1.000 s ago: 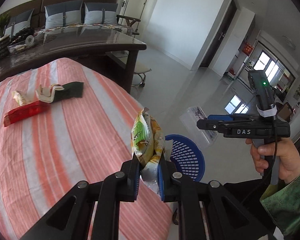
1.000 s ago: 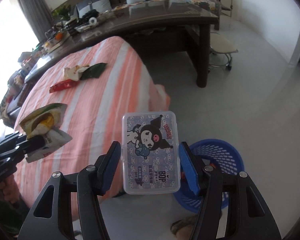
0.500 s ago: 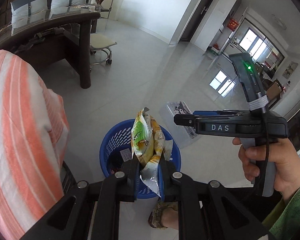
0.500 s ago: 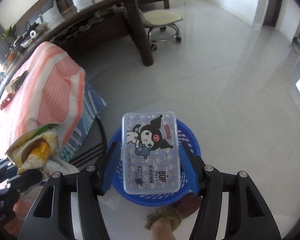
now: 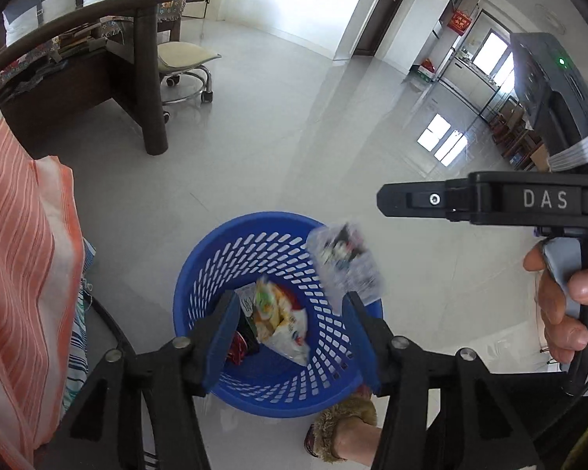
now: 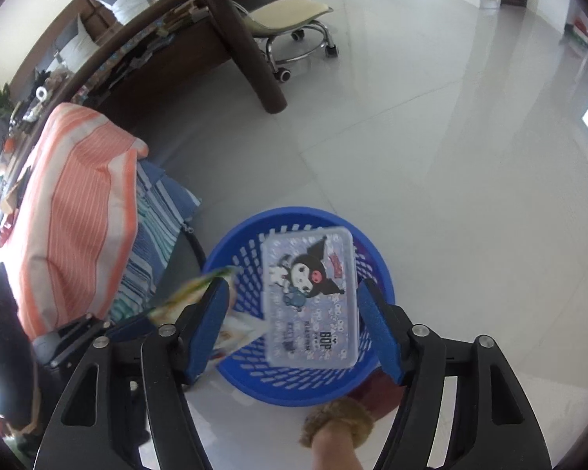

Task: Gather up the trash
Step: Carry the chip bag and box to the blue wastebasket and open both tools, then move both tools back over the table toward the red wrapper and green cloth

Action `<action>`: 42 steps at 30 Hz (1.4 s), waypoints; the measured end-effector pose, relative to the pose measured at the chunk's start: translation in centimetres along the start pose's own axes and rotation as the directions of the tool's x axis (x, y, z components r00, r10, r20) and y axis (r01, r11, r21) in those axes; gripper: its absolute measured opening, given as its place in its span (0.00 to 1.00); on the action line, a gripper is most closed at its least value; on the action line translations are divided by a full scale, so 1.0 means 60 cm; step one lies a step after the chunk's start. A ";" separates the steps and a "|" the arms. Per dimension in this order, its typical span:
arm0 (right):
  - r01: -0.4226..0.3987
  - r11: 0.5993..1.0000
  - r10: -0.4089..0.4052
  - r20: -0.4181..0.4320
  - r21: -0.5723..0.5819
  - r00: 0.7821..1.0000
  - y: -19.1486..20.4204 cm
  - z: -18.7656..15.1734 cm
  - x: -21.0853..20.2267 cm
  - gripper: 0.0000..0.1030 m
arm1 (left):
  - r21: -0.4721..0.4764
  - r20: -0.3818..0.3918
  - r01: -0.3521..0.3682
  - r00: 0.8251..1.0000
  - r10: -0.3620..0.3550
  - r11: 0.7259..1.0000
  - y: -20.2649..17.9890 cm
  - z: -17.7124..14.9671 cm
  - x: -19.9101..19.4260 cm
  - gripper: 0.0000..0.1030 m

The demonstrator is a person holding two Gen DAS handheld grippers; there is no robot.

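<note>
A blue plastic basket (image 5: 254,221) stands on the floor right under both grippers. My left gripper (image 5: 290,301) is over it with its jaws opening and nothing between them. The green and yellow snack bag (image 5: 280,319) is loose inside the basket, blurred. In the right wrist view my right gripper (image 6: 294,288) has its jaws opening too. The clear cartoon-printed box (image 6: 309,297) hangs tilted between its fingers, free of the pads, over the basket (image 6: 376,258). The left wrist view shows this box (image 5: 345,264) blurred above the basket's rim, below the right gripper (image 5: 396,199).
The orange-striped tablecloth (image 5: 23,258) hangs at the left, with blue-striped fabric (image 6: 156,235) under it. A dark wooden desk leg (image 5: 147,90) and a wheeled stool (image 5: 184,66) stand farther back. A foot in a furry slipper (image 5: 345,427) is beside the basket. Bare tiled floor spreads to the right.
Both grippers moved from the table's edge to above the basket and sank. The left jaws opened and the snack bag dropped in. The right jaws widened and the box came loose.
</note>
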State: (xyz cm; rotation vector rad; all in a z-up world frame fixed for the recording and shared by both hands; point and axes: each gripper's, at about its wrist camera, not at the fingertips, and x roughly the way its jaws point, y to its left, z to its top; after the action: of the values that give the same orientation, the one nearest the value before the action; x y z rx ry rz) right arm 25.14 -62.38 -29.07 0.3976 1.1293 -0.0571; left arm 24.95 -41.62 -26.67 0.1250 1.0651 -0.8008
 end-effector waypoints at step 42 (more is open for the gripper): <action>0.036 0.771 0.086 0.159 -0.636 0.984 0.698 -0.158 0.066 0.94 | -0.379 0.079 -0.485 0.832 0.550 0.788 0.467 -0.289 -0.499 0.71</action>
State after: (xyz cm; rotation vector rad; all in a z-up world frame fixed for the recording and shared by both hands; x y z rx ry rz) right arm 28.82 -19.67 -24.32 -0.2067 0.8954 0.3097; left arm 23.09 2.14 -18.68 0.0396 0.9125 -0.1102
